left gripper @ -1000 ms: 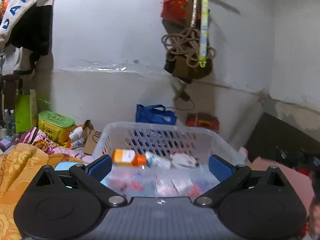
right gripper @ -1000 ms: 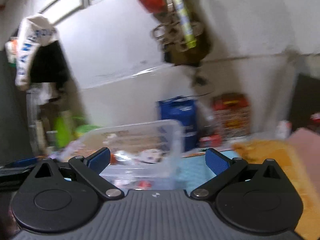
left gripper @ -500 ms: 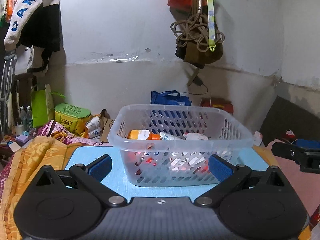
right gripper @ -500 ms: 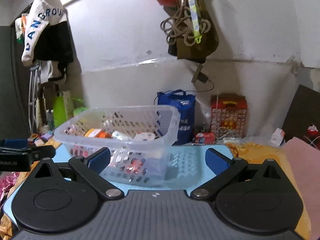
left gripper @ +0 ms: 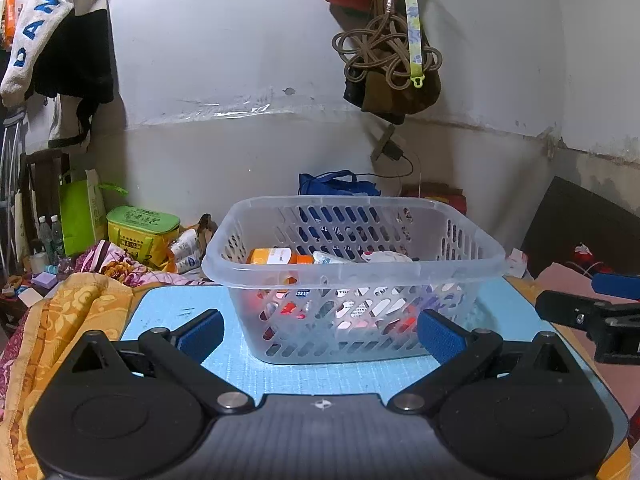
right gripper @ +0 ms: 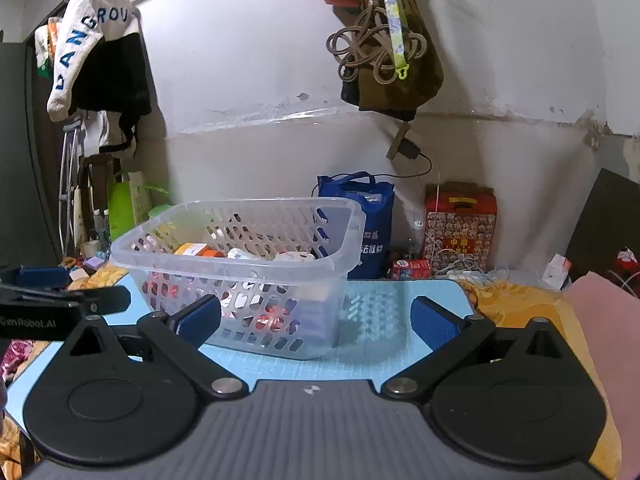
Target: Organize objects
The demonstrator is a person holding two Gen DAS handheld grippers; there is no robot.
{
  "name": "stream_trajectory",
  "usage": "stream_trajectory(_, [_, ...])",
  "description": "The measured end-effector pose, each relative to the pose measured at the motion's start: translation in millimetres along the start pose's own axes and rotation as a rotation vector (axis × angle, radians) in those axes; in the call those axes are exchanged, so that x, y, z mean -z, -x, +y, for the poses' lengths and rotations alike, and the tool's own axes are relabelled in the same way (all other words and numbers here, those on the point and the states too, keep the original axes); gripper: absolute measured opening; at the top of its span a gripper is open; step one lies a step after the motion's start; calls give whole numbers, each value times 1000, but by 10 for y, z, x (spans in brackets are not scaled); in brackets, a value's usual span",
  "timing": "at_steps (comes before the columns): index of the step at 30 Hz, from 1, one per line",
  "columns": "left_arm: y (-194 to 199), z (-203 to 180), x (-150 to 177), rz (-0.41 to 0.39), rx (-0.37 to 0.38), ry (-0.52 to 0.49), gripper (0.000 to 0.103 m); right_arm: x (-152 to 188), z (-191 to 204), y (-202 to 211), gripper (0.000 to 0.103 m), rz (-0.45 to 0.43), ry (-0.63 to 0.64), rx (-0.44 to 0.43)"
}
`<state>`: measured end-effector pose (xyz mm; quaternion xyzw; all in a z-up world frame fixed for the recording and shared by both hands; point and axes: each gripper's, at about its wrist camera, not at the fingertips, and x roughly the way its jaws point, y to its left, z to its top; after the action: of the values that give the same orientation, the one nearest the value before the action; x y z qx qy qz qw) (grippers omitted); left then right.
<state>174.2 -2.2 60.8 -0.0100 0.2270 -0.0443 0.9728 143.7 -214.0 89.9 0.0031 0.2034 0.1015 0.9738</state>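
A clear slotted plastic basket [left gripper: 352,276] [right gripper: 240,276] stands on a light blue mat [left gripper: 320,376] [right gripper: 360,356]. Inside it lie an orange-capped bottle [left gripper: 276,257] [right gripper: 196,249], a white tube and several small packets. My left gripper [left gripper: 320,330] is open just in front of the basket, with nothing between its fingers. Open and empty too, my right gripper [right gripper: 316,318] hangs in front of the basket's right end. Each gripper shows at the edge of the other's view: the right gripper's fingers [left gripper: 580,312], the left gripper's fingers [right gripper: 60,300].
An orange patterned cloth [left gripper: 60,320] lies left of the mat, a pink cloth [right gripper: 600,320] to the right. Behind stand a blue bag [right gripper: 360,216], a red box [right gripper: 460,220], a green tin [left gripper: 140,232] and a green bag. A rope and bags hang on the wall.
Both grippers have pulled back from above the basket. The basket now stands farther off and whole in both views; both grippers stayed open.
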Motion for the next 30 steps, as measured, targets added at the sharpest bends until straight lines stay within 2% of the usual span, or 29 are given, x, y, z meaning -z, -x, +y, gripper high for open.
stream_trajectory(5, [-7,-21,12,3,-1,-5,103,-5,-38,14,103,-6,-33,3])
stream_trajectory(30, [-9,-13,40,8,1,-2,103,2,-21,-23,103,6,-42,4])
